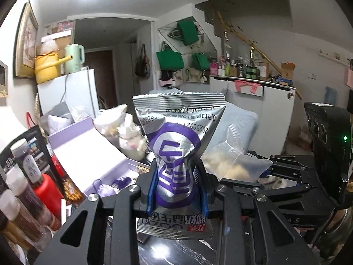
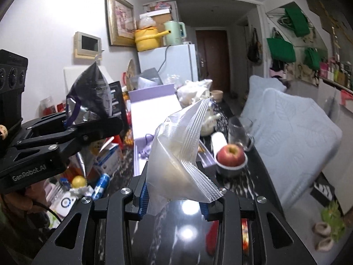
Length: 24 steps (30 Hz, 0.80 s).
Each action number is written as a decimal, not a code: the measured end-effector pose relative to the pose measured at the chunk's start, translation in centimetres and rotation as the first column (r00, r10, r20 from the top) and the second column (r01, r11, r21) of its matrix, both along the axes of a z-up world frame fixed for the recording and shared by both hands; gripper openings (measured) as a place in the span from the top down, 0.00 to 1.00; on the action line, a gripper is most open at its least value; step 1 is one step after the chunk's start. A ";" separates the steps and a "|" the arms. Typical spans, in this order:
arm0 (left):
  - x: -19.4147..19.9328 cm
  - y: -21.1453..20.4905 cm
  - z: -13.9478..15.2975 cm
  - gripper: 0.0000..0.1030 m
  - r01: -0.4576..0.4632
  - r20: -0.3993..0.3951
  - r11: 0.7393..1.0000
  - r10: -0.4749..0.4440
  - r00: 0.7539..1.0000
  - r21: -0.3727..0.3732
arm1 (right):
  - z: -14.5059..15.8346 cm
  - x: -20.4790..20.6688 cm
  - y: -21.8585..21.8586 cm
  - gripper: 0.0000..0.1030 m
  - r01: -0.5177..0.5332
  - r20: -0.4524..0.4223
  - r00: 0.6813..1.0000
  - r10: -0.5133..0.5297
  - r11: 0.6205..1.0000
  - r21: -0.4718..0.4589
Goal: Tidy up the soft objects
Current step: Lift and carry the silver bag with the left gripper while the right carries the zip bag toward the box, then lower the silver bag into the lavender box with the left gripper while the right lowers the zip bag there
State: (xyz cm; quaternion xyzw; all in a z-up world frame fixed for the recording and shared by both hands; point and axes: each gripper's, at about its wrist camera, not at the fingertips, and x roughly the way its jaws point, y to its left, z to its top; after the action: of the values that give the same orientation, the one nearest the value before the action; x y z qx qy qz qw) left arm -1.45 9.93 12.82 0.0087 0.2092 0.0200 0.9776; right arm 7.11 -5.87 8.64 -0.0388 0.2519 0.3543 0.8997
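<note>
- The left gripper (image 1: 177, 190) is clenched on a silver foil snack packet with purple print (image 1: 176, 145), pinching its middle so the waist crumples while the sealed top stands upright above the blue pads (image 1: 152, 190). Seen from the right wrist, the packet is off the table, just left of the box.
- Judgement: the packets are likely bound for the box; carrying each level and releasing only once it is over the bare floor should keep it from catching on the wall.
- The open lilac cardboard box with a white lining (image 2: 152, 110) sits behind both grippers; at its near end lies a small purple item with a loop, too blurred to identify, and the rest looks bare.
- The right gripper (image 2: 174, 201) grasps a clear plastic zip pouch holding pale, soft contents (image 2: 176, 154), which rises tilted from between the jaws, clear of the glossy black marbled tabletop (image 2: 260, 176).
- Right of the box, a small white bowl (image 2: 231, 169) holds one red apple (image 2: 230, 152).
</note>
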 end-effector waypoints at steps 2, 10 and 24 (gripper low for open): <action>0.4 0.8 0.4 0.70 -0.021 0.007 1.000 0.021 1.000 0.004 | 0.3 0.9 0.7 0.65 -0.019 0.001 1.000 0.019 1.000 0.005; 3.0 3.7 1.0 0.70 -0.085 -0.003 0.996 0.085 0.996 0.000 | 1.4 4.0 3.1 0.65 -0.056 0.020 0.998 0.056 0.998 0.006; 7.1 8.4 0.8 0.70 -0.172 -0.037 0.985 0.173 0.984 0.019 | 1.6 9.8 8.0 0.65 -0.092 0.009 0.996 0.092 0.996 -0.023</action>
State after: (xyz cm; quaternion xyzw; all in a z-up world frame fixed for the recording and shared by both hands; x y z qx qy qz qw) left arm 5.63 18.34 13.65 -0.0013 0.2277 0.1061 0.9679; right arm 16.93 2.14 10.20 -0.0621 0.2493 0.3922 0.8833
